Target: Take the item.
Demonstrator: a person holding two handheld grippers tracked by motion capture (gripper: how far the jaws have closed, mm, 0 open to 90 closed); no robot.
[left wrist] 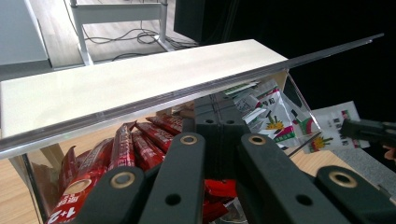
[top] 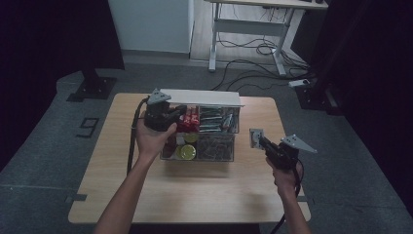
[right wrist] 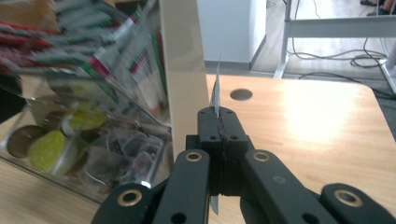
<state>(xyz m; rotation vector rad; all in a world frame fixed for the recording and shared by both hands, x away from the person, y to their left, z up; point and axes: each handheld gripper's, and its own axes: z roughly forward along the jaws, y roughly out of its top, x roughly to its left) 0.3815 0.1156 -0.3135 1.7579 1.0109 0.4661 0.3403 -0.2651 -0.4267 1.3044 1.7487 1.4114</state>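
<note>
High view: a clear plastic organizer box [top: 199, 134] sits near the middle of a light wooden table [top: 146, 195], its white lid [top: 202, 97] raised along the far edge. Its compartments hold red snack packets [top: 189, 119], white-and-green sachets [top: 216, 119], round yellow-green capsules [top: 186, 151] and darker wrapped pieces, hard to make out through the wall.

The left gripper [top: 163, 117] rests at the box's left end, against the lid's near corner. In the left gripper view the lid's clear edge [left wrist: 187, 95] runs across just above the closed jaws; whether they pinch it cannot be told.

The right gripper [top: 263, 142] hovers to the right of the box, jaws clamped on a small white sachet [top: 256, 137] with a printed face. In the right gripper view the sachet [right wrist: 215, 95] stands edge-on, a thin white sliver, so its print is hidden, and the box contents beside it are blurred.
</note>
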